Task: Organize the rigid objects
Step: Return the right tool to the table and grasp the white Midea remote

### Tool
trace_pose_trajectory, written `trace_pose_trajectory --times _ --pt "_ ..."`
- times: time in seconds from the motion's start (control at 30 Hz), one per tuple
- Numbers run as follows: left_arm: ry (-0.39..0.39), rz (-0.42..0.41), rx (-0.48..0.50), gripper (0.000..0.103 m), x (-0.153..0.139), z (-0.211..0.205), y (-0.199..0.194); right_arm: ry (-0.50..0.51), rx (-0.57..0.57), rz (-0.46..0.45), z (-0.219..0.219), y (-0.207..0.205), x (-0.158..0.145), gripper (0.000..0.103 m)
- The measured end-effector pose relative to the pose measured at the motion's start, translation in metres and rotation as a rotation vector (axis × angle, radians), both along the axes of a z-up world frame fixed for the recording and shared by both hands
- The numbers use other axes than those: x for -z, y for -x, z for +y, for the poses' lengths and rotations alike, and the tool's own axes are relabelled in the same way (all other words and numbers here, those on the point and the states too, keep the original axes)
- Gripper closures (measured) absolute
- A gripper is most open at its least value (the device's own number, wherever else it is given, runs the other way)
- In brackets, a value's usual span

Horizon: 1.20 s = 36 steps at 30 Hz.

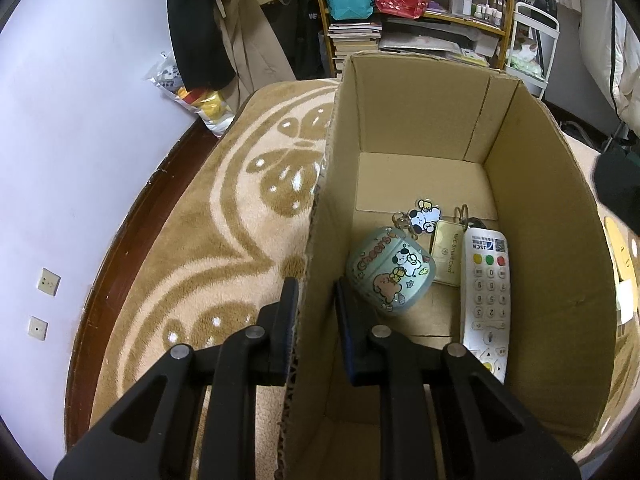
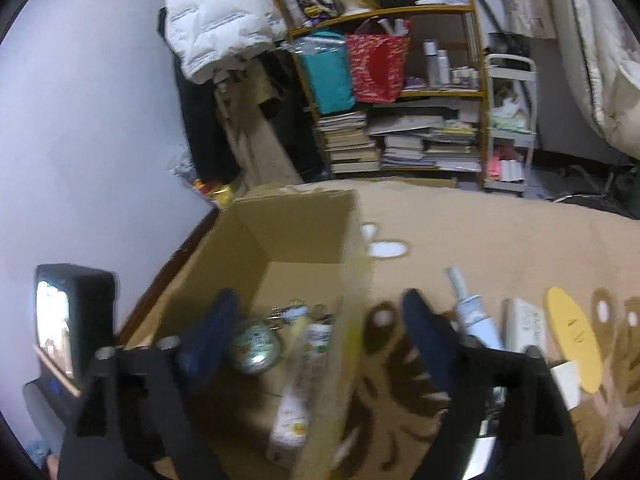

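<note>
An open cardboard box (image 1: pixel 532 216) stands on a patterned tan carpet. Inside it lie a pale green cartoon case with a keychain (image 1: pixel 390 270), a gold NFC card (image 1: pixel 448 258) and a white remote control (image 1: pixel 486 300). My left gripper (image 1: pixel 316 312) is shut on the box's left wall, one finger on each side. In the blurred right wrist view my right gripper (image 2: pixel 320 340) is open and empty above the box's right wall (image 2: pixel 352 280). The case (image 2: pixel 256 344) and the remote (image 2: pixel 300 384) show inside.
On the carpet right of the box lie a white-blue tube (image 2: pixel 474 312), a white book-like item (image 2: pixel 526 324) and a yellow oval piece (image 2: pixel 574 336). A wooden shelf (image 2: pixel 400 92) with bags and books stands behind. The wall runs along the left.
</note>
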<state>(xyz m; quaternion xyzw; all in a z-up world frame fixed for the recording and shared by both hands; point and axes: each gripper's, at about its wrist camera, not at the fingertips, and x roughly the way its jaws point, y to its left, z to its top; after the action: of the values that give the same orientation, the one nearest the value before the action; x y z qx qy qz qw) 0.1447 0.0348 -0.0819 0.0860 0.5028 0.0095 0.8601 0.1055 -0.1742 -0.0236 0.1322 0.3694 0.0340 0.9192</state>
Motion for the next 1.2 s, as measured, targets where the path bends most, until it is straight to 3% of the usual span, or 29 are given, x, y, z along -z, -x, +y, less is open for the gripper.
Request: trace_pose_trajectory --times 0.1,0.43,0.73,0.97,1.2 --pt "-0.002 0.000 0.001 0.085 0.000 0.000 0.000 0.040 0.066 0.021 -0.017 -0.002 0.003 0.000" --pt "0.000 0.004 -0.001 0.085 0.001 0.000 -0.001 0.087 0.188 0.113 -0.070 -0.013 0.032 0.000" --pt "-0.011 0.005 0.006 0.085 0.004 0.000 -0.003 0.047 0.273 0.154 -0.117 -0.014 0.052 0.000" --pt "-0.012 0.005 0.007 0.085 0.004 -0.001 -0.004 -0.046 0.324 0.190 -0.146 -0.010 0.072 0.000" --pt "-0.016 0.004 0.010 0.085 0.005 -0.002 -0.004 -0.090 0.327 0.232 -0.151 -0.011 0.090 0.012"
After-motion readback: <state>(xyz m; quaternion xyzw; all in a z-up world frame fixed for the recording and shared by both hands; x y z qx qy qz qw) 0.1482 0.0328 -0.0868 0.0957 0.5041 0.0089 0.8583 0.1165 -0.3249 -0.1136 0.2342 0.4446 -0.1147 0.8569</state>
